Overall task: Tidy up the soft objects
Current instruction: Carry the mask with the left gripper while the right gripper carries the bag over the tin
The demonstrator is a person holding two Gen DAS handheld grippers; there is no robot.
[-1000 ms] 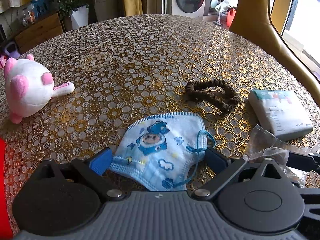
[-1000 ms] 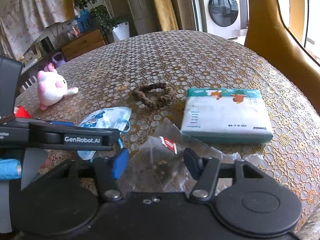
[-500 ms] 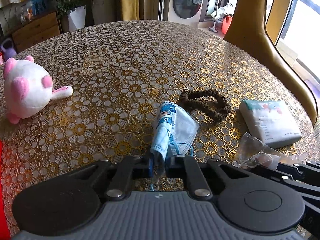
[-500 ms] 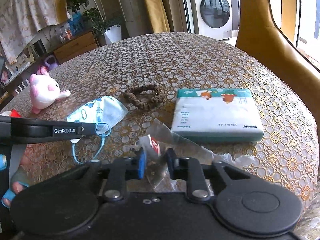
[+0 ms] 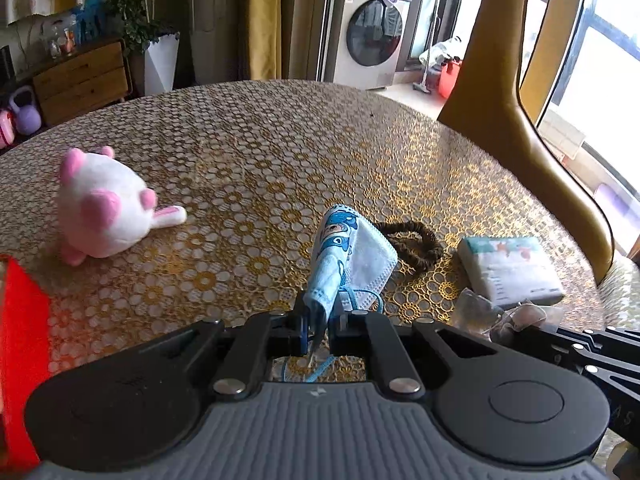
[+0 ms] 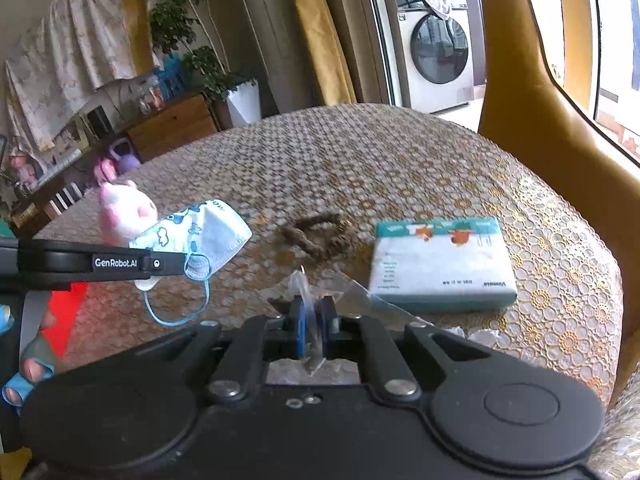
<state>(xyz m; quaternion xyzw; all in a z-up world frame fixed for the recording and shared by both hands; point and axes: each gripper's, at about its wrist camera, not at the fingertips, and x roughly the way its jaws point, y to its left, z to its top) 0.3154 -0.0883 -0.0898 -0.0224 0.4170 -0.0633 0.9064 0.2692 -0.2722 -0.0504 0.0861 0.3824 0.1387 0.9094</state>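
A blue-and-white cartoon face mask hangs lifted off the table, folded upright, with my left gripper shut on its lower edge; an ear loop dangles below. In the right wrist view the same mask sits at the tip of the left gripper. My right gripper is closing its jaws on a crumpled clear plastic bag, whose film is pinched between the blue pads. On the table lie a pink-and-white plush toy, a brown hair scrunchie and a soft tissue pack.
The round table has a gold floral lace cover. A mustard chair stands at its right edge. Something red sits at the near left. A person's fingers show at the lower left of the right wrist view.
Both grippers closed, the left on the mask, the right on the plastic bag, and both rose. The mask went from lying flat to hanging folded above the table.
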